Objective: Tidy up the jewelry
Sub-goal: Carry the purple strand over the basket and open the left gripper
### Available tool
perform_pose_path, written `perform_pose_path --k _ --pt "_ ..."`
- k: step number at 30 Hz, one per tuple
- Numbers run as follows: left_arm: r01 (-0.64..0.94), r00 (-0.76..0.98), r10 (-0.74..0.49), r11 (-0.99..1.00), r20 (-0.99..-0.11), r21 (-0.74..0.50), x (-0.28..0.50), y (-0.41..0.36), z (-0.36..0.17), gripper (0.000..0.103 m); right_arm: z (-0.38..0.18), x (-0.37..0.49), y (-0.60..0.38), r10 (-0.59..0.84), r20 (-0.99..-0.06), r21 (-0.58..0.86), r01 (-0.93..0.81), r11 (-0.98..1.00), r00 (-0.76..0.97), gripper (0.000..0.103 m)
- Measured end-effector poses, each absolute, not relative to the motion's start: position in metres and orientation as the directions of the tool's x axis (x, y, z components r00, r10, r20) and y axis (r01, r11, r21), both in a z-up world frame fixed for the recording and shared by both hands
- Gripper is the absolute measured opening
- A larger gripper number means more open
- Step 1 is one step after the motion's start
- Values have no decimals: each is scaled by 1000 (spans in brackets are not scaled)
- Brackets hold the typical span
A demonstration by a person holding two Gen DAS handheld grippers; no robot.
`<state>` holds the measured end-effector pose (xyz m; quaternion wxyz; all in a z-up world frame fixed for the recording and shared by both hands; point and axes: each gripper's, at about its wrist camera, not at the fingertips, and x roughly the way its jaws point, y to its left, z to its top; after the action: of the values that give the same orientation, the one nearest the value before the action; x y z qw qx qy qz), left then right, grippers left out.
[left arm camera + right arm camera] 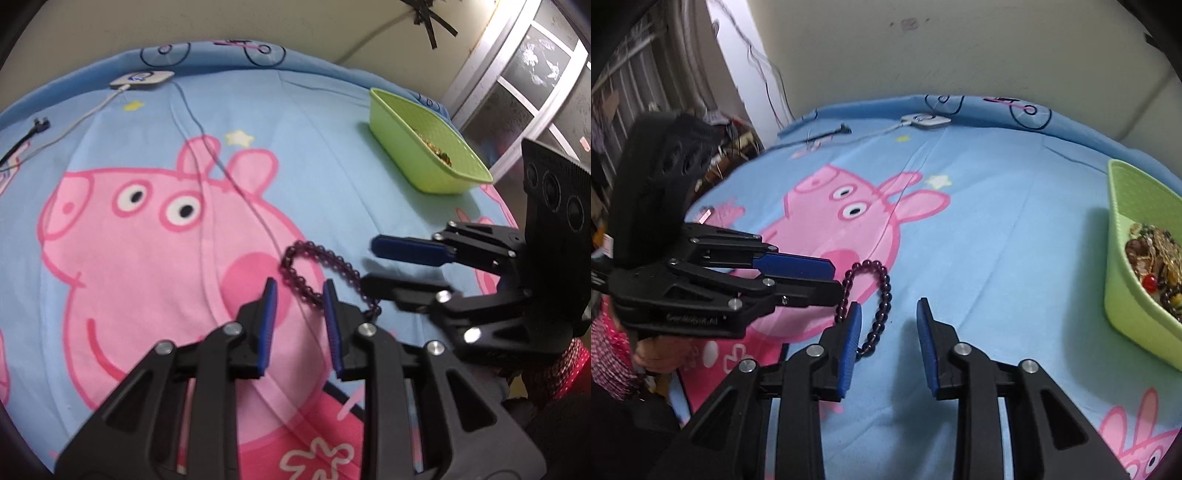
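A dark purple bead bracelet (314, 266) lies on the blue Peppa Pig sheet (295, 147). My left gripper (300, 291) is open, its fingertips either side of the bracelet's near part. My right gripper (369, 264) comes in from the right, open, its tips at the bracelet's right end. In the right wrist view the bracelet (877, 295) lies just by the right gripper's (888, 314) left finger, and the left gripper (834, 280) reaches in from the left to the loop's edge. A green basket (1123, 295) at the right holds several jewelry pieces (1152, 258).
The green basket (406, 147) stands at the far right of the bed. A white charger puck (142, 78) with cables (192, 122) lies at the far edge. A wall is behind, and a window frame (517, 74) stands to the right.
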<state>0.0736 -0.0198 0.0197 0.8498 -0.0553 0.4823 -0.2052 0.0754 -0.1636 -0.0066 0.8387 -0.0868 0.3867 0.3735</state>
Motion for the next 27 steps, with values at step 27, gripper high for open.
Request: perform_pose_path --k 27 --pt "464 498 -472 854 -727 -236 179 -135 101 6 80 130 -279 404 -480 38 -442 896 779 0"
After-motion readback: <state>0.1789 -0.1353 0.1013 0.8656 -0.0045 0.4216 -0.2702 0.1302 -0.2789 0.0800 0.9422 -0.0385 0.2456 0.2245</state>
